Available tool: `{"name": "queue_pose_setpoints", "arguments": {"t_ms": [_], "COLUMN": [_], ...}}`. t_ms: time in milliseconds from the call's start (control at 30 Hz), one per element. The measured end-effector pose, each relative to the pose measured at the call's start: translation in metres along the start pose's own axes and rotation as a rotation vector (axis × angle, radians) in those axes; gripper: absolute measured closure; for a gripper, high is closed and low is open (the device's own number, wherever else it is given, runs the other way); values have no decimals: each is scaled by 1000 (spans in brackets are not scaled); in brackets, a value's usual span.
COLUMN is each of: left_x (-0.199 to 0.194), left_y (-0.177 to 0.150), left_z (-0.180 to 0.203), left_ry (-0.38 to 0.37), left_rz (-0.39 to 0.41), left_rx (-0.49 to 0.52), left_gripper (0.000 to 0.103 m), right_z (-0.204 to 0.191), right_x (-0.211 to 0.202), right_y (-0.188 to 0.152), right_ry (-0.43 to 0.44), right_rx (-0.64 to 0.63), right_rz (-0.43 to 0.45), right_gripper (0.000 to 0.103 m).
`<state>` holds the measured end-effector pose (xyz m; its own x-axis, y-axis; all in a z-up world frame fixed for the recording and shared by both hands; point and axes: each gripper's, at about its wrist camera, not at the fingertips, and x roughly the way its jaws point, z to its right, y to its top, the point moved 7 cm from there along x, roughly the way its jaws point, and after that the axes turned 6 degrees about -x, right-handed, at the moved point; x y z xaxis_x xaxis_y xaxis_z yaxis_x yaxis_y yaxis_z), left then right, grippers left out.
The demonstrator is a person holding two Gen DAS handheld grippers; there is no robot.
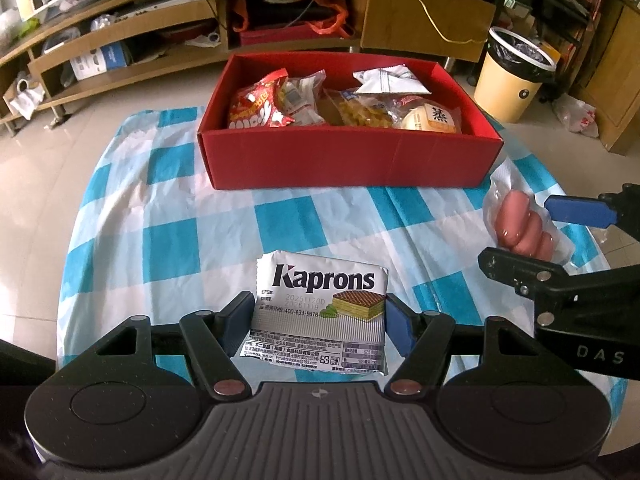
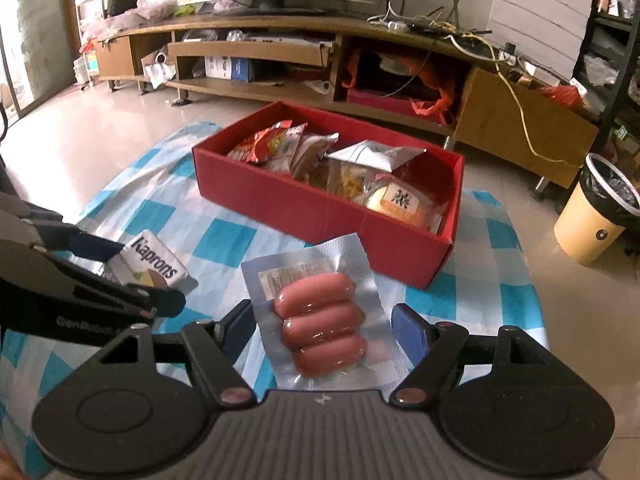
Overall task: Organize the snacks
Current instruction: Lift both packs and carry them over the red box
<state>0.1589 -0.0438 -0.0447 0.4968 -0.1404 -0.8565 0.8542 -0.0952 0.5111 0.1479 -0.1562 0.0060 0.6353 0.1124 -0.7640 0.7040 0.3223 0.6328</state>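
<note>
one wafer pack point(image 1: 320, 312), one three-sausage pack point(image 2: 320, 320), one red box point(image 1: 348, 160), two tongs

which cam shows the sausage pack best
The right wrist view: the sausage pack lies flat between the right gripper fingers, all three sausages and its label visible. The left wrist view catches it only at the right edge, side-on and partly hidden.

Soft daylight, glare on floor tiles point(image 1: 44, 152); strong fisheye bending at edges; slight blur throughout.
</note>
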Motion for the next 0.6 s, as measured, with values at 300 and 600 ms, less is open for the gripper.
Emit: {"name": "queue_pose_setpoints", "arguments": {"t_ms": [300,600], "left_x": [-4,-10], "left_y": [6,17], "left_z": [4,3], "left_ry": [0,7], "left_rz": [22,55], "left_rx": [4,-7], "left_gripper": [28,28], "right_z": [4,10], "right_x": [-5,-12], "right_y": [6,17], "right_ry": [-9,-19], "right_rx": [13,42], "right_rz": [23,65], "right_gripper": [33,33]}}
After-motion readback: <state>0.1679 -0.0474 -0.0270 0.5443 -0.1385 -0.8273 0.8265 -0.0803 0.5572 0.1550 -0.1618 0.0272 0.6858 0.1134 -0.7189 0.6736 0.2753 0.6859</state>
